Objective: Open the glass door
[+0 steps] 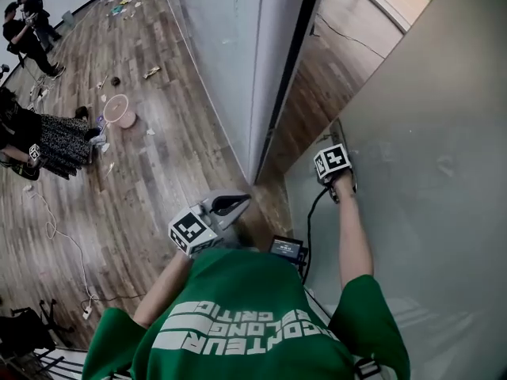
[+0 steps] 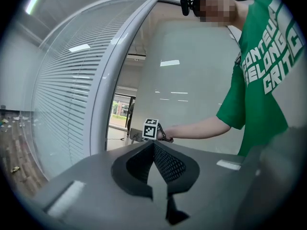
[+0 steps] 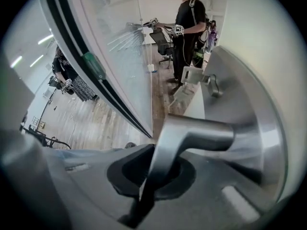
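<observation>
A head view looks steeply down on a person in a green shirt standing on a wood floor [image 1: 158,172]. A glass wall [image 1: 218,46] with pale blinds runs from near centre to far left, ending at a white post [image 1: 273,62] with a dark strip along it. To the right stands the door [image 1: 428,133], a large frosted grey pane. It stands ajar, with a gap of floor between its edge and the post.

At far left, litter lies scattered on the floor around a round pink tub [image 1: 120,109], and a thin cable [image 1: 71,244] snakes nearby. Other people [image 1: 32,22] stand or sit at the far left edge.

The right gripper [image 3: 156,169] points down at the door, its jaws clamped on the handle [image 3: 201,131], a brushed metal lever that juts from the door's plate. The left gripper [image 1: 234,204] hangs apart from the door, near the person's waist and left of the handle, jaws closed together with nothing between them.

From above, the right gripper and hand cover most of the handle. The litter is too small to identify. In the right gripper view, another person [image 3: 184,28] holding marker cubes stands far off, distorted by the wide lens.
</observation>
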`<state>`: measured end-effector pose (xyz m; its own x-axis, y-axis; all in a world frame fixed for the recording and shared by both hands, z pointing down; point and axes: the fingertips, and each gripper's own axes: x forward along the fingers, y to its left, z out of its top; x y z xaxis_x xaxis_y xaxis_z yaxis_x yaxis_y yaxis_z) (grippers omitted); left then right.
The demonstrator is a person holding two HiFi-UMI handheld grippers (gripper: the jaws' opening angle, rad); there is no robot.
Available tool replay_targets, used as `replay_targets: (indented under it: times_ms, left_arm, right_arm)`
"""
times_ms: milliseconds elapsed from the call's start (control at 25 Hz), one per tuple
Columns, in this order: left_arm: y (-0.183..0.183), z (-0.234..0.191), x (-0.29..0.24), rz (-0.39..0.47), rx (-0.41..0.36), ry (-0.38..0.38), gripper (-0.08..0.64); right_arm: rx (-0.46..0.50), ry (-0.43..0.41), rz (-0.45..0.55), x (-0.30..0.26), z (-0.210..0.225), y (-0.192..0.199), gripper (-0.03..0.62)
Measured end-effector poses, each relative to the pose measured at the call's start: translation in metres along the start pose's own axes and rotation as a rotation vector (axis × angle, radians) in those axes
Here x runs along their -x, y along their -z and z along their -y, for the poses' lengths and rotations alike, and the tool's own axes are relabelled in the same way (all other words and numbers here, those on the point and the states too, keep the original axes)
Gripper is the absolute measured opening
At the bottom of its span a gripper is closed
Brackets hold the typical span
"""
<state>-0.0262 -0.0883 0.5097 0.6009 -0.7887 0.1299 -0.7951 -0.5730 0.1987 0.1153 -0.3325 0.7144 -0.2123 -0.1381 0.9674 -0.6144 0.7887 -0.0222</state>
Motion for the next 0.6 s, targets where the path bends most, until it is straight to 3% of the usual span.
replay_targets:
  times_ms: [160,600]
  left_arm:
    - [0.007,0.006,-0.022,-0.005,-0.007,0.050,0.015]
    - [0.012,0.022,-0.109,-0.039,-0.012,0.279,0.015]
  right_arm:
    - [-0.025,0.015,-0.009,-0.007,0.028,0.004,-0.006]
    - [-0.126,0.051,-0.004,-0.012,0.111,0.027,-0.006]
